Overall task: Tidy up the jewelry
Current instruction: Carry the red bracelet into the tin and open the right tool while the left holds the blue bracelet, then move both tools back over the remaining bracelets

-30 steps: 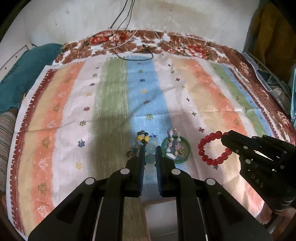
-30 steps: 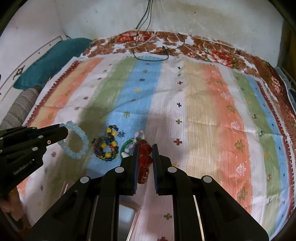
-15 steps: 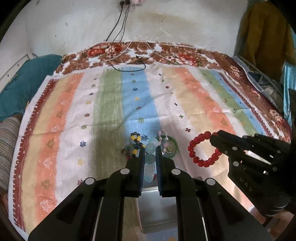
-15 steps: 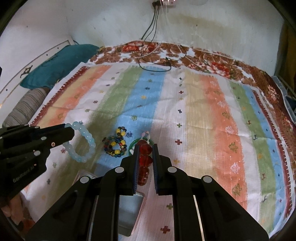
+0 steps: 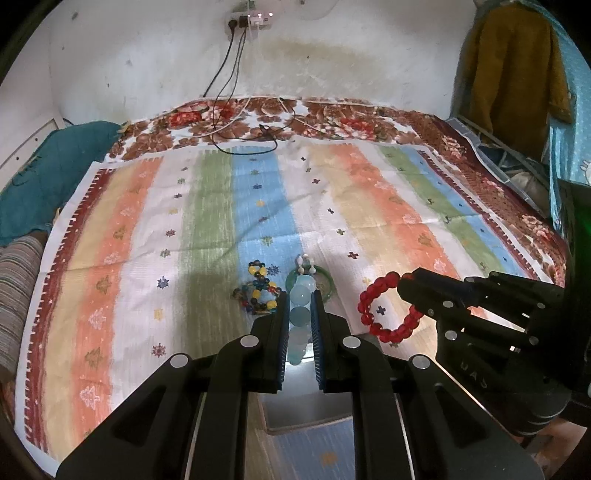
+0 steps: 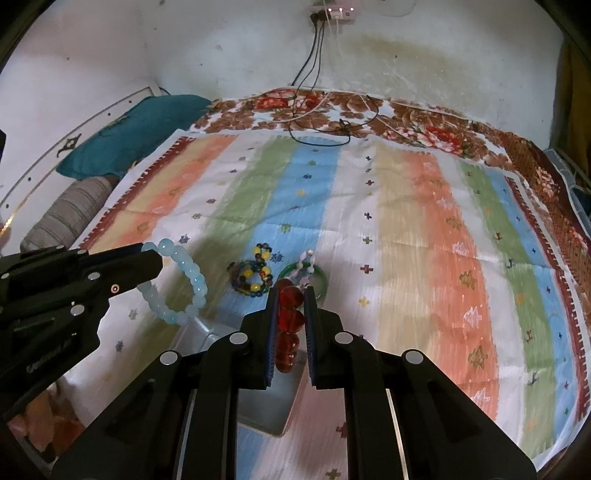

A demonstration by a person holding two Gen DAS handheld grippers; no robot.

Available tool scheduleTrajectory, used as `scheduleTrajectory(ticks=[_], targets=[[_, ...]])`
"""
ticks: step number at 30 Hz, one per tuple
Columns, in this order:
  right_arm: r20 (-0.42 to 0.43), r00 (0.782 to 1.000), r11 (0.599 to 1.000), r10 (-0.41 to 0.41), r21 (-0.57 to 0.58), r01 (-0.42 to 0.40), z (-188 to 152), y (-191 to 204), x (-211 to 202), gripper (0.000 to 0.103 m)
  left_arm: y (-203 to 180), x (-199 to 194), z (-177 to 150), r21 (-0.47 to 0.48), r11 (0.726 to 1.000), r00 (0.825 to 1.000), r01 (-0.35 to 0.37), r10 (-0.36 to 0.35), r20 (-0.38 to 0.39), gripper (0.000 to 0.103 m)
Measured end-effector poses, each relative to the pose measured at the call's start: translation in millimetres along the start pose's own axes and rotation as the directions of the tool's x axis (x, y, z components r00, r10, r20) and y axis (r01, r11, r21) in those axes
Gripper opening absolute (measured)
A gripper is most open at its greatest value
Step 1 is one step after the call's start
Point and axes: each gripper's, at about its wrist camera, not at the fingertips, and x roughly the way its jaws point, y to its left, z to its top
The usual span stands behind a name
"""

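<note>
Home bedroom: cloth-covered bed (image 5: 332, 206), pillow (image 6: 129, 144), wall socket (image 5: 251, 18).

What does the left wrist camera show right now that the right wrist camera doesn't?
Only the left wrist view shows the red bracelet as a full loop, hanging from the right gripper, plus a mustard garment on the wall. Only the right wrist view shows the pale blue bracelet as a full loop, held by the left gripper. Both show the multicoloured bead bracelet, the green bangle and the striped cloth.
</note>
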Motion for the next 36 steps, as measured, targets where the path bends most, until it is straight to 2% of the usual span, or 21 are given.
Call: scheduleTrajectory(ticks=[15, 17, 18, 20, 23, 26, 30, 34, 36], targets=[[-0.005, 0.999, 0.999, 0.038, -0.004, -0.038, -22.0, 8.0, -14.8, 0.015, -5.8, -15.8, -17.1, -0.002, 1.0, 1.0, 0.002, -0.002, 0.018, 0.011], [-0.007, 1.0, 1.0, 0.028, 0.003, -0.028, -22.7, 7.5, -14.9, 0.019, -6.1, -18.1, -17.4, -0.004, 1.0, 1.0, -0.01, 0.01, 0.03, 0.018], [-0.007, 1.0, 1.0, 0.021, 0.005, -0.021, -22.9, 7.5, -15.3, 0.027, -5.5, -18.3, -17.8, -0.006, 1.0, 0.999, -0.017, 0.017, 0.032, 0.025], [-0.001, 1.0, 1.0, 0.011, 0.004, -0.011, -21.8, 6.2, -15.7, 0.036, -3.1, -17.2, -18.0, -0.01, 0.999, 0.999, -0.04, 0.04, 0.031, 0.031], [-0.011, 1.0, 1.0, -0.009, 0.007, 0.009, -21.2, 2.3, -11.5, 0.038, 4.5, -12.2, -17.2, -0.033, 0.997, 0.997, -0.071, 0.071, 0.017, 0.037], [-0.027, 1.0, 1.0, -0.007, 0.017, 0.008, -19.7, -2.6, -6.8, 0.044, 14.1, -10.0, -15.2, -0.071, 0.995, 0.997, -0.076, 0.077, 0.007, 0.047], [-0.034, 0.999, 1.0, -0.01, 0.029, 0.011, -14.9, -9.3, -1.8, 0.051, 24.3, -2.5, -12.4, -0.105, 0.991, 0.996, -0.089, 0.088, -0.015, 0.053], [-0.051, 0.999, 0.999, -0.001, 0.043, 0.003, -9.5, -13.9, 6.3, 0.056, 33.1, 8.5, -8.3, -0.133, 0.986, 0.994, -0.102, 0.097, -0.045, 0.068], [-0.057, 0.998, 0.999, 0.001, 0.044, 0.002, -6.9, -15.2, 10.0, 0.06, 35.1, 14.2, -5.2, -0.136, 0.985, 0.993, -0.107, 0.1, -0.058, 0.069]])
